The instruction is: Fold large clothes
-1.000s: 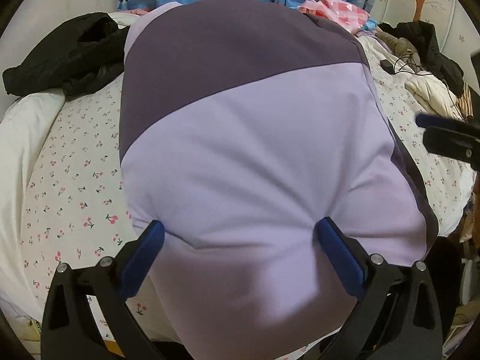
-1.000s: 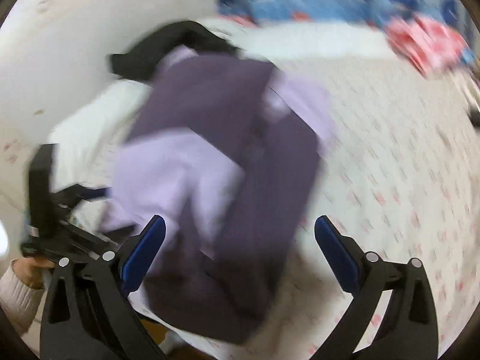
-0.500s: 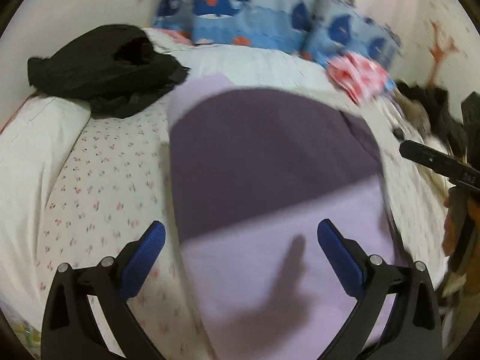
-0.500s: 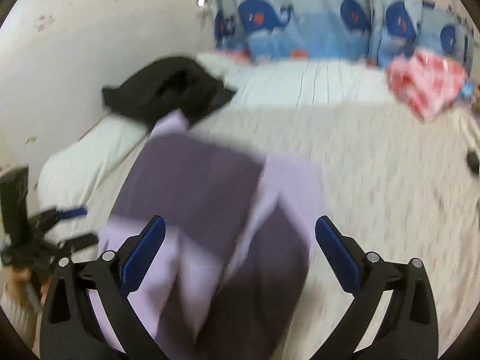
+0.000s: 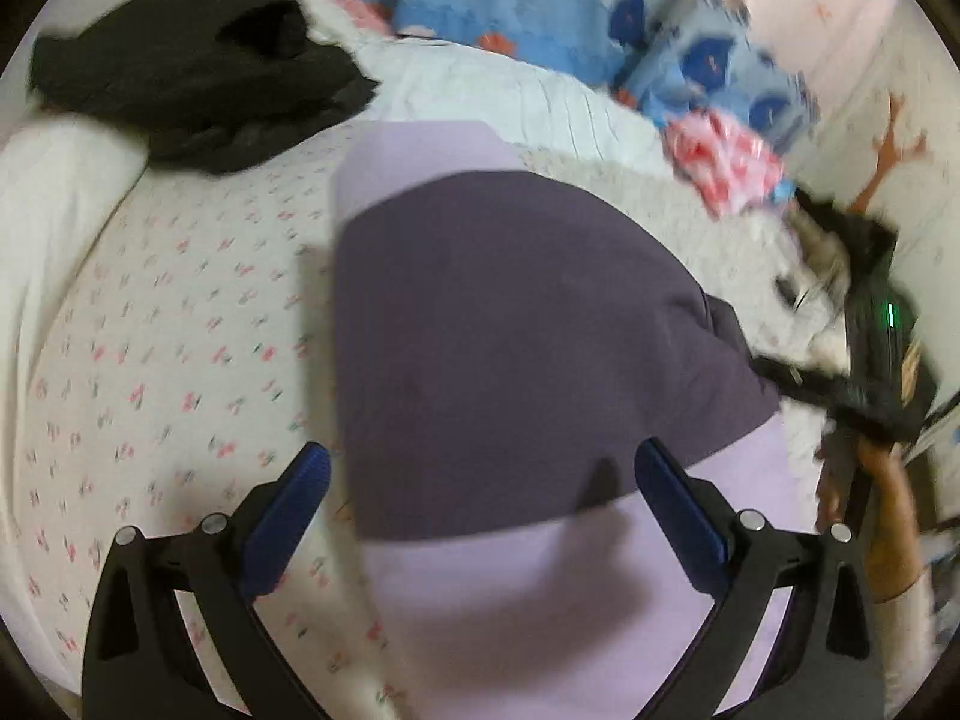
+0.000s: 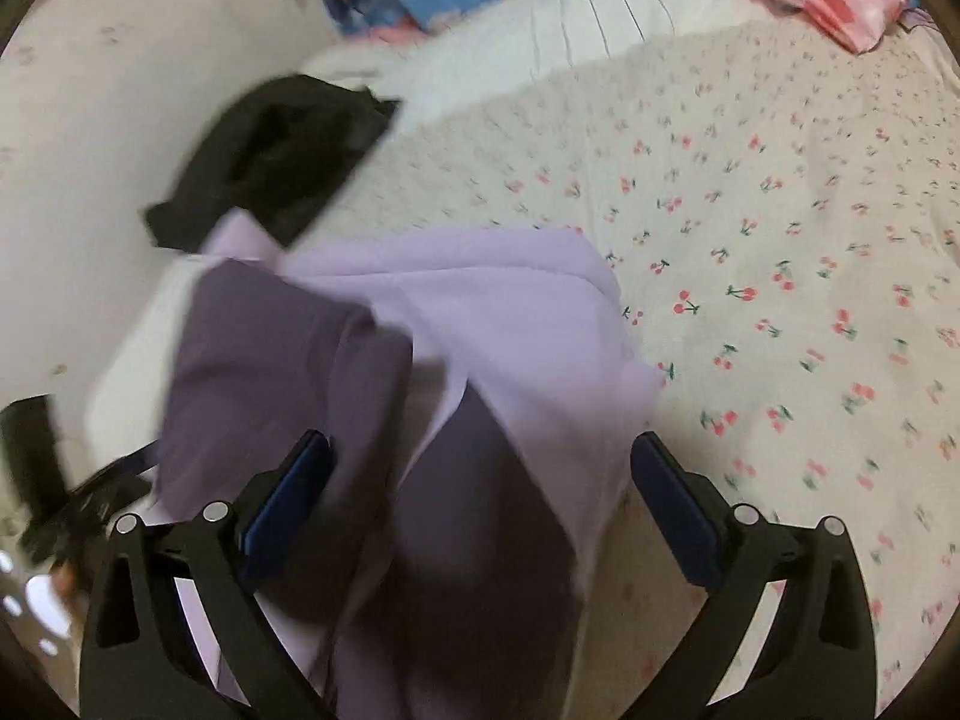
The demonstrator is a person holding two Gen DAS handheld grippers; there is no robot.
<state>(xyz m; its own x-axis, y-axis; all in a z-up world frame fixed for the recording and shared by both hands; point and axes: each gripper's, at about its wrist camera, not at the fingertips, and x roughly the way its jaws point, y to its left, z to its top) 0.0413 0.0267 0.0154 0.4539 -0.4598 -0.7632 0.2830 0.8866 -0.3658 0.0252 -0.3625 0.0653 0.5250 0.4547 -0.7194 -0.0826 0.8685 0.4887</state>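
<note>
A large garment in lilac and dark purple lies on the cherry-print bed sheet. In the left wrist view my left gripper is open and hovers over its near lilac part, holding nothing. In the right wrist view the same garment lies rumpled with folded layers, and my right gripper is open above its near end. The right gripper's body also shows at the right edge of the left wrist view, by the garment's right edge.
A black jacket lies at the far left of the bed. Whale-print pillows and a red-and-white checked cloth sit at the head. More clothes pile at the far right. The wall runs along the left.
Both grippers have drawn back and risen over the garment, which now lies lower and flatter on the bed. The right gripper has come down closer over its rumpled end. Both stay open.
</note>
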